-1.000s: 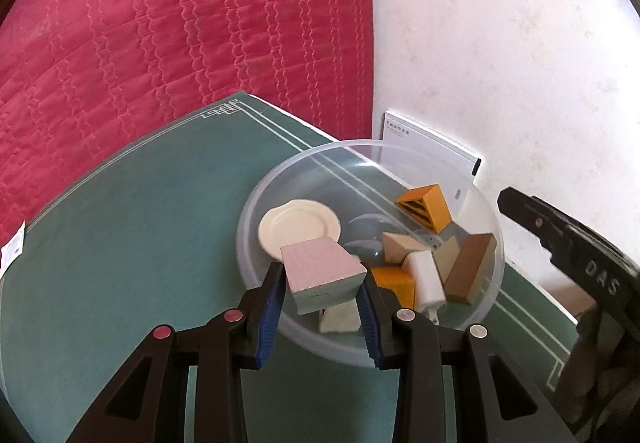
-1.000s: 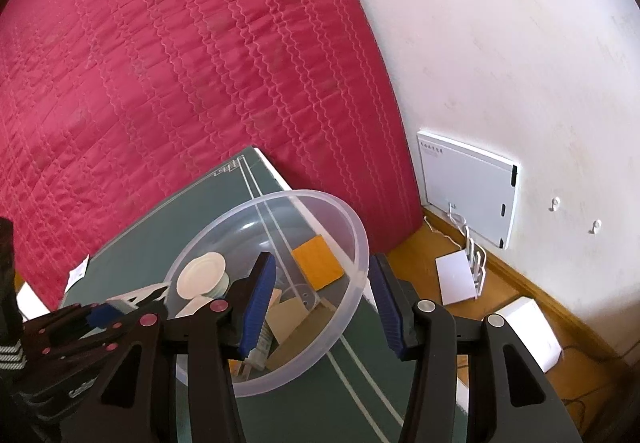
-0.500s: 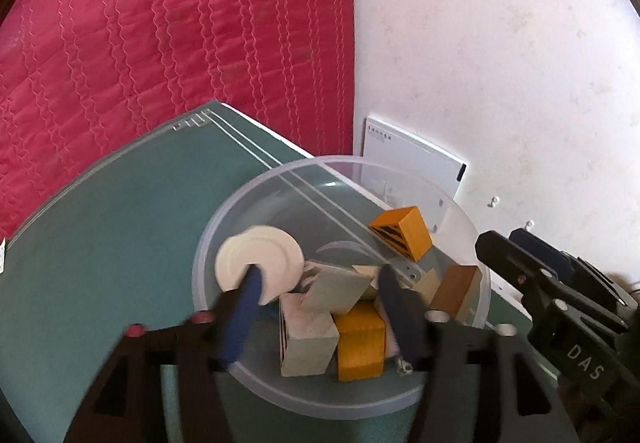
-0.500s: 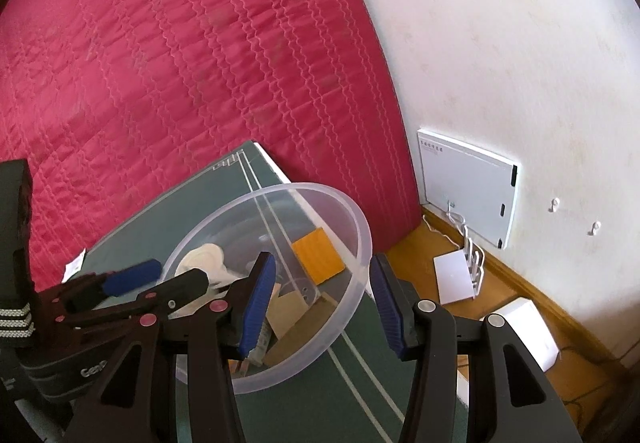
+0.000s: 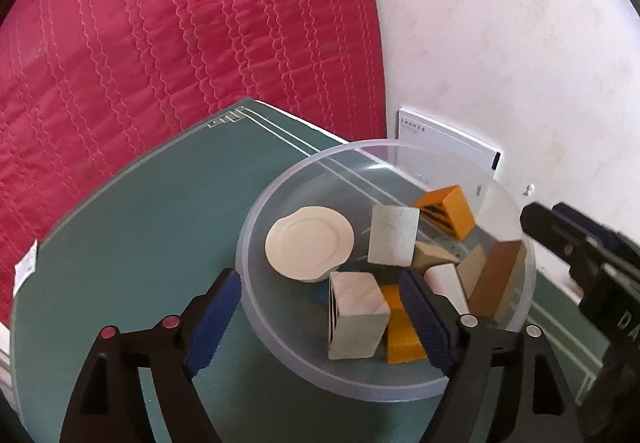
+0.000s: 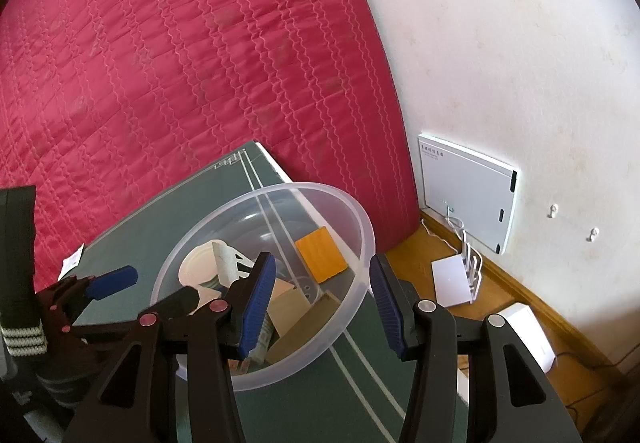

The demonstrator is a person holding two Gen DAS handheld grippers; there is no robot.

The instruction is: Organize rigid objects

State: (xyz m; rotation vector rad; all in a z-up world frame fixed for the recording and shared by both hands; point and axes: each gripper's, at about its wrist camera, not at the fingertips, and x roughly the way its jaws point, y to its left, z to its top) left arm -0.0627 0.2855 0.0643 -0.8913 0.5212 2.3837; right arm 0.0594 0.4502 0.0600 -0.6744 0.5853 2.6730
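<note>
A clear plastic bowl [image 5: 256,219] stands on the green mat [image 5: 140,227]. It holds a cream plate [image 5: 310,242], a striped orange block [image 5: 448,211], a pale block [image 5: 394,235], a brown block [image 5: 496,283], a yellow block [image 5: 402,331] and a pale cube [image 5: 356,315]. My left gripper [image 5: 320,283] hangs over the bowl's near rim. Its jaws are opening, and the cube lies loose below them. My right gripper [image 6: 320,291] straddles the bowl's wall [image 6: 360,283], one finger inside and one outside. Neither pad presses on the wall.
A red quilt [image 5: 160,43] rises behind the mat. A white panel [image 6: 468,195] leans on the wall at right, with white boxes [image 6: 524,335] and cables on the wooden floor. A paper tag [image 5: 24,267] sits at the mat's left edge.
The left jaws spread wide and let go of the pale cube, which dropped into the bowl among the other blocks. The right gripper stayed where it was.
</note>
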